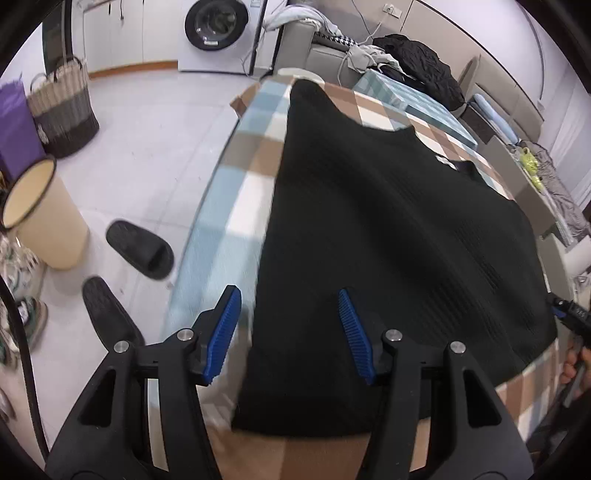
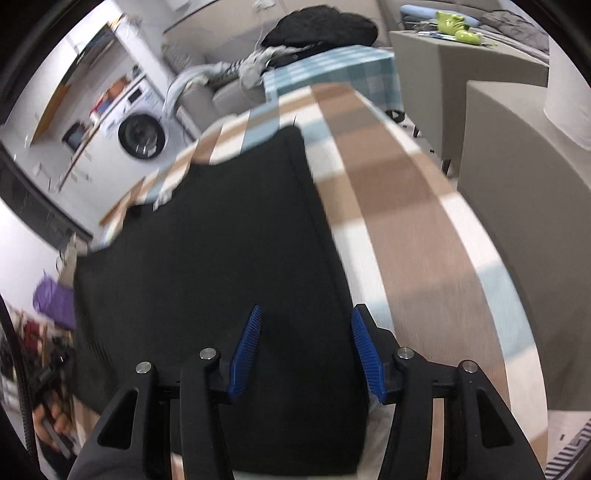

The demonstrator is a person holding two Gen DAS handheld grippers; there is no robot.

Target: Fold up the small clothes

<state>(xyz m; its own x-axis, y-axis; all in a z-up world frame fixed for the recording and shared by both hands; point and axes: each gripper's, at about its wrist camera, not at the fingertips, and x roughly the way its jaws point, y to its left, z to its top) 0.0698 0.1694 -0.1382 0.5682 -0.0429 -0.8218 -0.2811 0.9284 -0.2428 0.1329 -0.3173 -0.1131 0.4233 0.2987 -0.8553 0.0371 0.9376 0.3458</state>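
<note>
A black ribbed knit top (image 1: 388, 236) lies spread flat on a table covered with a brown, white and blue checked cloth (image 1: 240, 177). My left gripper (image 1: 290, 295) is open and hangs over the top's near left hem corner, nothing between its blue pads. In the right wrist view the same top (image 2: 221, 240) fills the middle. My right gripper (image 2: 304, 314) is open over the top's near right edge, its right finger about at the edge where the checked cloth (image 2: 406, 221) begins. The right gripper's tip also shows at the far right of the left wrist view (image 1: 570, 314).
On the floor left of the table stand a beige bin (image 1: 40, 214), a woven basket (image 1: 62, 110) and two black slippers (image 1: 140, 249). A washing machine (image 1: 218, 33) stands behind. A grey sofa with heaped clothes (image 1: 417, 59) lies beyond the table; grey chairs (image 2: 517, 166) stand to the right.
</note>
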